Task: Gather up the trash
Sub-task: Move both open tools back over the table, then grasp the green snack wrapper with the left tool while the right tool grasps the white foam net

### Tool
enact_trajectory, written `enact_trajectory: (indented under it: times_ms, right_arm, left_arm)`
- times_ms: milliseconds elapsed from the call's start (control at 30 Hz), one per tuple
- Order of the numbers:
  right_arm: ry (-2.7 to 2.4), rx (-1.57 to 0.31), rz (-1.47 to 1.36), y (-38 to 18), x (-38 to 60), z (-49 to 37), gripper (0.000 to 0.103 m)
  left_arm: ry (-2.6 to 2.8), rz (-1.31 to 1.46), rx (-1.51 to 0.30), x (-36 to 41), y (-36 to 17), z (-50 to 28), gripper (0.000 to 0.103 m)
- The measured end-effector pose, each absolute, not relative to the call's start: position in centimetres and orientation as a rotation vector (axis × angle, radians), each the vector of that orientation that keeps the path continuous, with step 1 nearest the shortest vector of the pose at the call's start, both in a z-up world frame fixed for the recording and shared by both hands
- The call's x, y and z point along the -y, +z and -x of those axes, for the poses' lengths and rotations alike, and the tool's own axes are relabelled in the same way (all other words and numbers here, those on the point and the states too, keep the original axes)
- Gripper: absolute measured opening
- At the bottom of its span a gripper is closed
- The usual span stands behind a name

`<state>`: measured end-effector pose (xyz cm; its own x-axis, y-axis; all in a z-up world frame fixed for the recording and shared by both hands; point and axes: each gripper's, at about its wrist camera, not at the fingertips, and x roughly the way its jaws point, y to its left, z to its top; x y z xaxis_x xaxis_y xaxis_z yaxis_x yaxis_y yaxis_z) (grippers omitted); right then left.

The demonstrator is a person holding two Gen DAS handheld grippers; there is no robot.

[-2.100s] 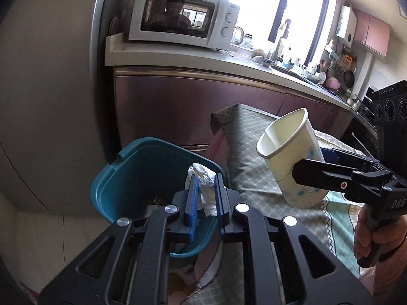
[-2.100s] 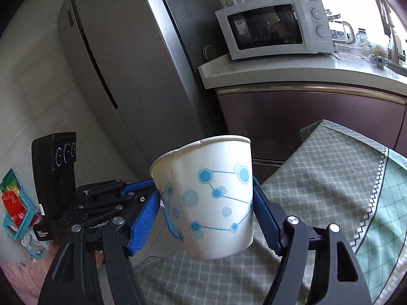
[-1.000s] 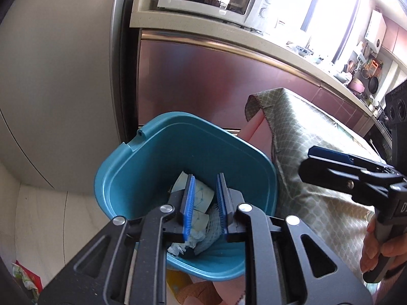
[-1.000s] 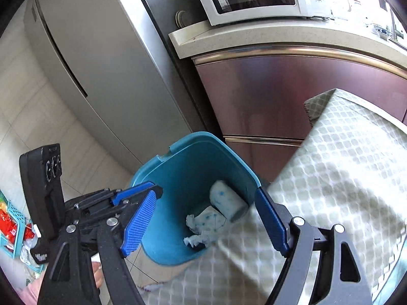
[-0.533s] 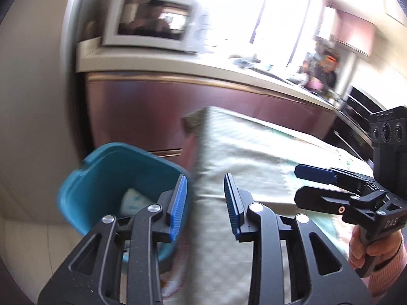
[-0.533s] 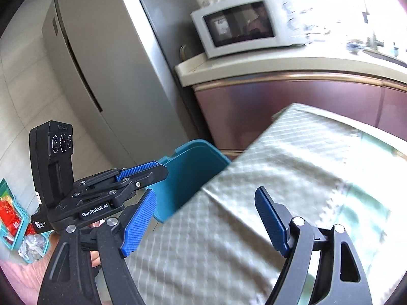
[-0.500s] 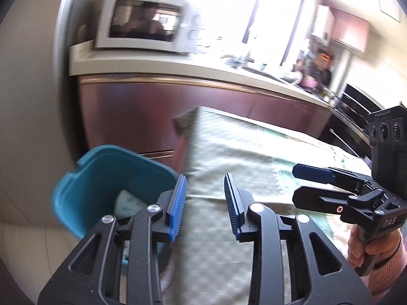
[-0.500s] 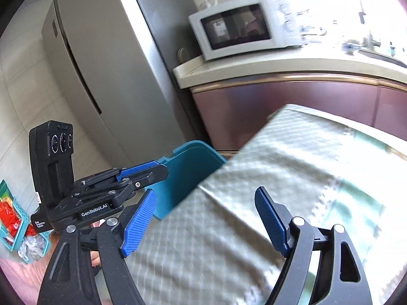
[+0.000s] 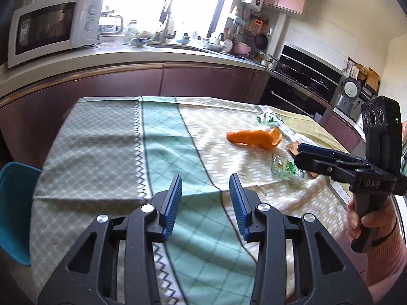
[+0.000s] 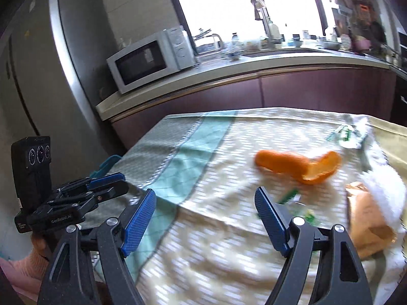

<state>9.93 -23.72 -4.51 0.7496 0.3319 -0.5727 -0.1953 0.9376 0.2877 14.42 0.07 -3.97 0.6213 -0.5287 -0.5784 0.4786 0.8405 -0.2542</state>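
An orange peel (image 9: 254, 138) (image 10: 297, 166) lies on the tablecloth (image 9: 162, 137). A clear green-printed wrapper (image 9: 286, 169) lies near it, beside the right gripper's tip. Another green-white wrapper (image 10: 347, 136) lies farther back, and a brown paper piece (image 10: 368, 218) with white tissue (image 10: 386, 190) at the right. My left gripper (image 9: 205, 198) is open and empty above the cloth's near edge. My right gripper (image 10: 204, 214) is open wide and empty, just short of the peel. The teal bin (image 9: 15, 211) stands at the table's left end.
A counter (image 9: 152, 56) with a microwave (image 10: 150, 61) and sink items runs behind the table. A steel fridge (image 10: 51, 76) stands at the left. An oven (image 9: 305, 76) and a rice cooker (image 9: 348, 94) are at the far right.
The paper cup and the tissue dropped into the teal bin and both grippers opened. Both have since swung right from the bin to face the trash on the table.
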Motion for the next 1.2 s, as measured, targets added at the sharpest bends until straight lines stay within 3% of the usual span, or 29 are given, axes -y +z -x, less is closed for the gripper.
enact_trajectory:
  times_ms: [400,933,1033,1067,1200]
  right_arm:
    - [-0.039,-0.623,-0.359,-6.4,38.0,-8.1,0.077]
    - [0.041,-0.675,-0.678,-10.5,42.8,-11.2,0.077]
    - [0.049,-0.676,-0.705,-10.9,43.1,-11.2,0.061]
    - [0.056,-0.679,-0.721,-11.2,43.3,-11.2,0.051]
    - [0.078,-0.675,-0.761,-11.8,43.6,-11.1,0.027]
  left_arm:
    - [-0.764,0.0,-0.8,11.7,-6.1,-16.0,0.044]
    - [-0.78,-0.013,-0.948,17.6,-8.2,-20.1,0.046]
    - [-0.786,-0.016,-0.972,18.2,-8.9,-20.3,0.043]
    - [-0.792,-0.016,-0.977,18.3,-9.0,-20.2,0.042]
    - [-0.797,-0.019,-0.982,18.6,-9.1,-20.0,0.027]
